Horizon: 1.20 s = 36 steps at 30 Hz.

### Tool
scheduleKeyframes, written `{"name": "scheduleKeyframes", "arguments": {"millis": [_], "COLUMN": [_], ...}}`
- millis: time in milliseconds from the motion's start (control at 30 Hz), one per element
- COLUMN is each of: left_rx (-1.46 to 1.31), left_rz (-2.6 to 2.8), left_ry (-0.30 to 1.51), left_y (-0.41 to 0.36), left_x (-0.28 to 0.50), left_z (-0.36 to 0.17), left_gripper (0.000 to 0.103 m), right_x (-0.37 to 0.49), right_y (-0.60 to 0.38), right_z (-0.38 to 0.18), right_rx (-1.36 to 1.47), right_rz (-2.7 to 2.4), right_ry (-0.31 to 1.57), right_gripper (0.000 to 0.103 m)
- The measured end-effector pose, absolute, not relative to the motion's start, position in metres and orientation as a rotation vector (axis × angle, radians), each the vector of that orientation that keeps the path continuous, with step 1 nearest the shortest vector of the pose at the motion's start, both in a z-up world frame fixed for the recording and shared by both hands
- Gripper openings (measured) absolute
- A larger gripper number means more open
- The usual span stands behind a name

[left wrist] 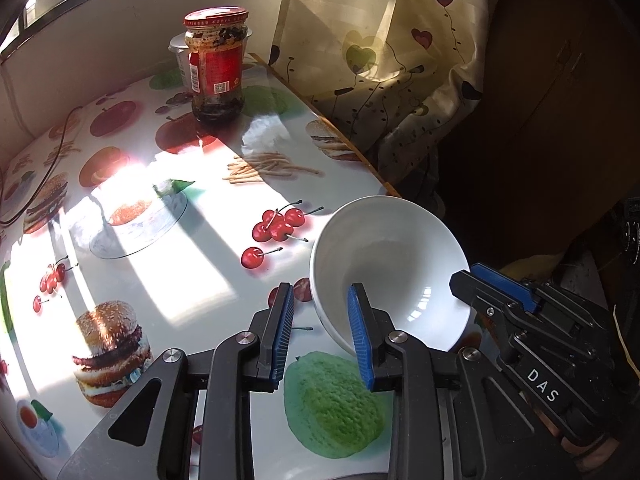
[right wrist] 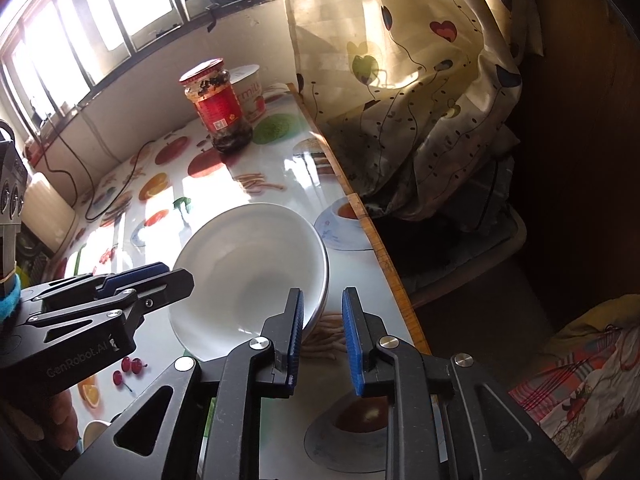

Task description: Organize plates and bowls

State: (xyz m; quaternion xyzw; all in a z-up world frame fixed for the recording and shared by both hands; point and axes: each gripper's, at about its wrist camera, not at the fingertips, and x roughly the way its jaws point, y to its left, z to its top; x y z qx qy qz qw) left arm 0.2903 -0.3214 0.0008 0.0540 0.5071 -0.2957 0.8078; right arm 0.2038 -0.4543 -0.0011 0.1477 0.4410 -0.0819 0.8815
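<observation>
A: Where is the bowl (left wrist: pixel 394 272)?

B: At the right edge of the worktop (left wrist: pixel 192 280), near the corner; white, tipped up off level, opening turned towards both cameras; the lower wall seems to meet the printed cloth, but I cannot tell how much of it rests there.

A: Left claw (left wrist: pixel 322 330)?

B: Spread; the bowl's left rim sits between its two blue pads; the right pad (left wrist: pixel 360 336) lies inside the bowl against the wall, the left pad stands clear outside; not closed on the rim.

A: Right claw (right wrist: pixel 322 338)?

B: Spread too; straddles the opposite rim in the right wrist view; its left pad (right wrist: pixel 296 336) is inside the bowl, its right pad outside over the worktop; a gap shows between pad and rim; I cannot tell whether either pad touches.

A: Surroundings?

B: A jar (left wrist: pixel 216 66) with a red lid and red label stands upright at the far end of the worktop; a white cup (right wrist: pixel 250 94) just behind it, touching or nearly so; a curtain (left wrist: pixel 384 52) with a heart print hangs beside the right edge; strong sun falls across the cloth.
</observation>
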Motion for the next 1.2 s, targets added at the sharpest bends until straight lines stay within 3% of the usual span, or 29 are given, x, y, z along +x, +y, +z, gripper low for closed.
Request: {"name": "scheduleKeyframes", "arguments": {"millis": [233,1200], "left_rx": [0.132,0.136], "left_rz": [-0.634,-0.630], "left_ry": [1.095,1.060], "left_y": [-0.325,-0.323], "left_x": [0.290,0.281], "left_z": [-0.003,0.007], "left_gripper": [0.015,0.013], "right_x": [0.205,0.200], "right_y": [-0.453,-0.453], "right_z": [-0.002,0.003], "right_rx": [0.306,0.318], "right_rz": [-0.162,-0.165], "right_ry": [0.918,0.902], "right_gripper": [0.015,0.013]}}
